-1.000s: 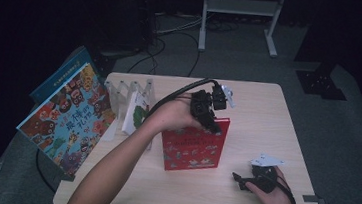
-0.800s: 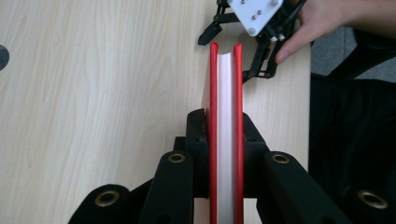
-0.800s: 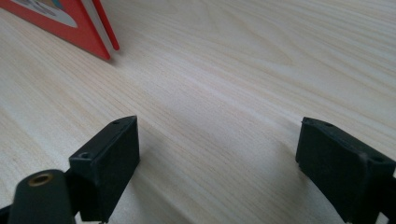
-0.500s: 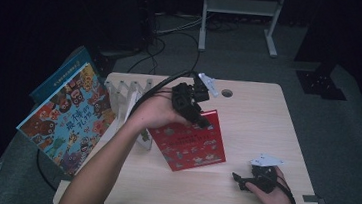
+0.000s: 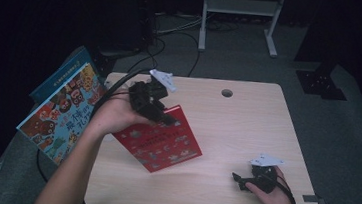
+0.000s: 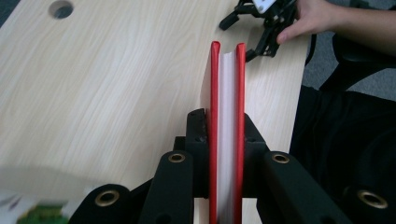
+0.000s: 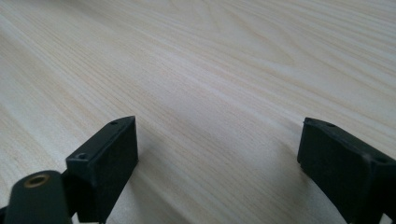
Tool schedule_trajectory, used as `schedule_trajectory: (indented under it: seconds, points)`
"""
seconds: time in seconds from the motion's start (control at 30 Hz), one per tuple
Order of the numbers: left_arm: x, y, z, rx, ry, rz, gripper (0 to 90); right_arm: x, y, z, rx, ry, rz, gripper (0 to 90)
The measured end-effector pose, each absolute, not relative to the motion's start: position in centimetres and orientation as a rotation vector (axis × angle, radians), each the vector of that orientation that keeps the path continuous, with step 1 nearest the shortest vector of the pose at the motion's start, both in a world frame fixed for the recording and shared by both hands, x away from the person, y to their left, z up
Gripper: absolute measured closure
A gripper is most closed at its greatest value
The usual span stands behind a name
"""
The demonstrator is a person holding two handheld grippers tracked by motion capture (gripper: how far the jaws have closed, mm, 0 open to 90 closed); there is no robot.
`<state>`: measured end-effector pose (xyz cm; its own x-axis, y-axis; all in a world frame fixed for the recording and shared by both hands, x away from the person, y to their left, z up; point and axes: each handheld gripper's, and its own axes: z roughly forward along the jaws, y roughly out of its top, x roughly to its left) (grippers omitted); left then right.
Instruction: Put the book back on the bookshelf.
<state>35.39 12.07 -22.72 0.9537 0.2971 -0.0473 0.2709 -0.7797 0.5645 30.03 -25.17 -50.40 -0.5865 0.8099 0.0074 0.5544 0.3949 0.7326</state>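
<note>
The left gripper (image 5: 160, 114) is clamped on the top edge of the red book (image 5: 161, 143); in the left gripper view its jaws press both red covers of the book (image 6: 227, 116) with the white page block between them. Compared with a second ago, this hand has carried the book leftward and a little upward: then the book stood square near the middle of the table (image 5: 247, 118), and now it hangs tilted, its upper corner pinched and its lower edge seemingly lifted clear of the wood, closer to the picture books (image 5: 62, 110) leaning off the table's left side. That suggests the book is being taken toward that group, likely to be stood among them, so the lift is done and the placing remains. The book runs straight out from the jaws, spine or fore-edge toward the camera, and its far end points at the other hand. The right gripper (image 5: 248, 180) rests low on the table near the front right corner, just where it was a second ago; its jaws stand spread with only bare wood (image 7: 210, 93) between them, holding nothing, well apart from the book.
</note>
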Motion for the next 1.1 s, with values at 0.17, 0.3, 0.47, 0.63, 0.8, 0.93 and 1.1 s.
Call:
schedule_trajectory:
  seconds: [0.17, 0.3, 0.47, 0.63, 0.8, 0.93, 1.1]
  points:
    - [35.0, 15.6, -22.7, 2.495, 0.482, 0.079, 78.8, 30.1, -25.2, -50.4, 1.187, 2.306, 1.012, 11.4]
    - [34.5, 18.0, -22.7, 2.488, 0.545, 0.1, 78.8, 30.3, -25.1, -50.4, 1.192, 2.299, 1.009, 11.3]
    - [34.1, 20.5, -22.5, 2.484, 0.599, 0.127, 78.8, 30.3, -25.1, -50.4, 1.192, 2.299, 1.007, 11.3]
    - [33.6, 23.0, -22.3, 2.48, 0.666, 0.15, 78.8, 30.3, -25.1, -50.4, 1.192, 2.299, 1.007, 11.3]
    - [32.9, 25.4, -22.0, 2.468, 0.724, 0.159, 78.8, 30.3, -25.1, -50.4, 1.199, 2.294, 1.005, 11.3]
    - [32.6, 27.1, -22.1, 2.462, 0.777, 0.17, 78.8, 30.4, -25.1, -50.4, 1.201, 2.293, 1.003, 11.3]
    - [32.5, 29.0, -22.3, 2.46, 0.851, 0.184, 78.8, 30.4, -25.1, -50.4, 1.201, 2.293, 1.002, 11.2]
